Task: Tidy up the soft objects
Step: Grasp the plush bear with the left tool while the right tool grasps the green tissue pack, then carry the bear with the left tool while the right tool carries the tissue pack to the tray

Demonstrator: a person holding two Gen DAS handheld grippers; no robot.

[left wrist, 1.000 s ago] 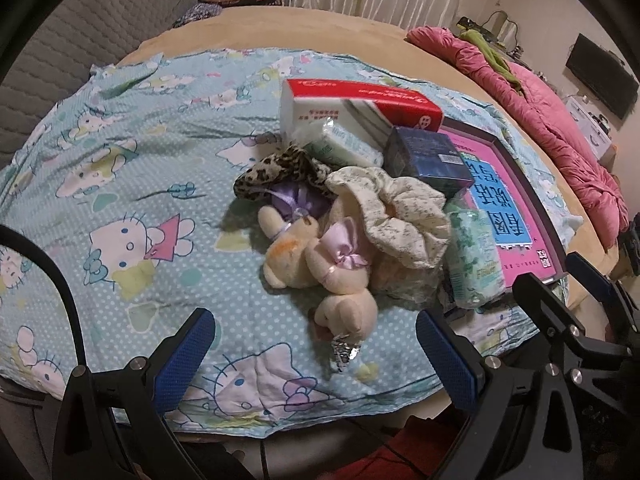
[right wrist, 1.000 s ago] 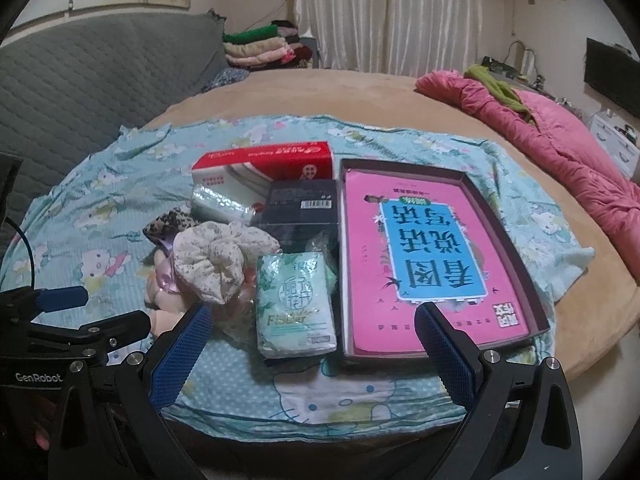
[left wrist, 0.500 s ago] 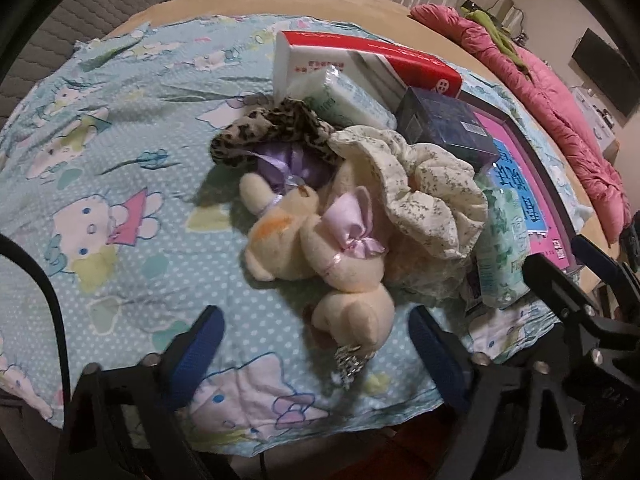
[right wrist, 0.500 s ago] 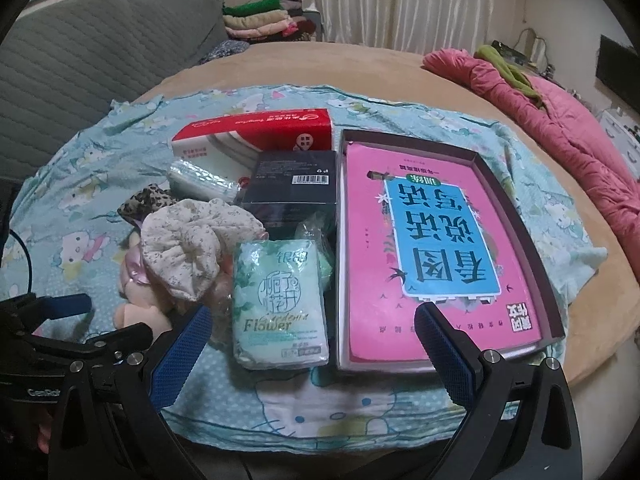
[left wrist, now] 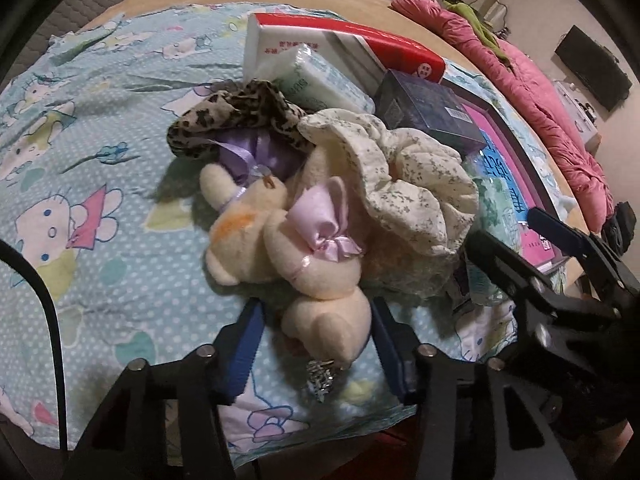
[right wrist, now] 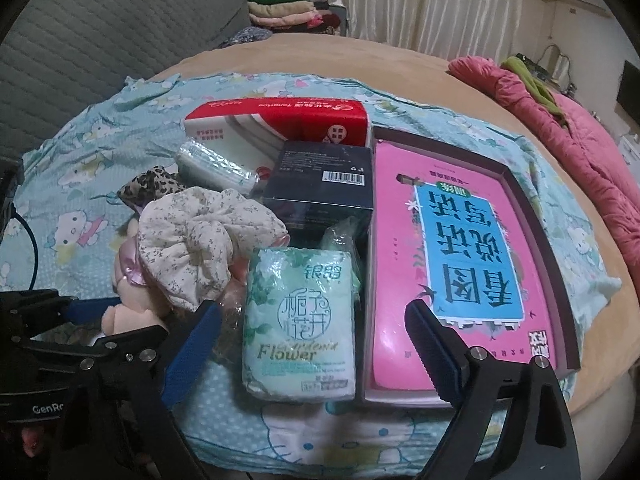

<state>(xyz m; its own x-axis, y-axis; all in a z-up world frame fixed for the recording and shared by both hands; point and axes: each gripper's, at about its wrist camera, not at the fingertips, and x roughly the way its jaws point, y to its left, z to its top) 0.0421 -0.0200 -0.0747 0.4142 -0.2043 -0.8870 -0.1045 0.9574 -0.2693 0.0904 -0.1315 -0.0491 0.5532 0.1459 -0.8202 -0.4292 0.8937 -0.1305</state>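
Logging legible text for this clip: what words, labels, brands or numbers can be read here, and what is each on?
"Flower": green tissue pack, under large Chinese characters.
"GenRo", cut off by the frame edge: left gripper body.
Large Chinese characters, upside down: blue panel of the pink book.
Barcode with digits too small to read: dark box.
White lettering too blurred to read: red tissue box.

Dim warm indoor light, soft shadows under the pile. Heavy fisheye bending, black vignette corners. Right view hazier; slight motion blur, grainy.
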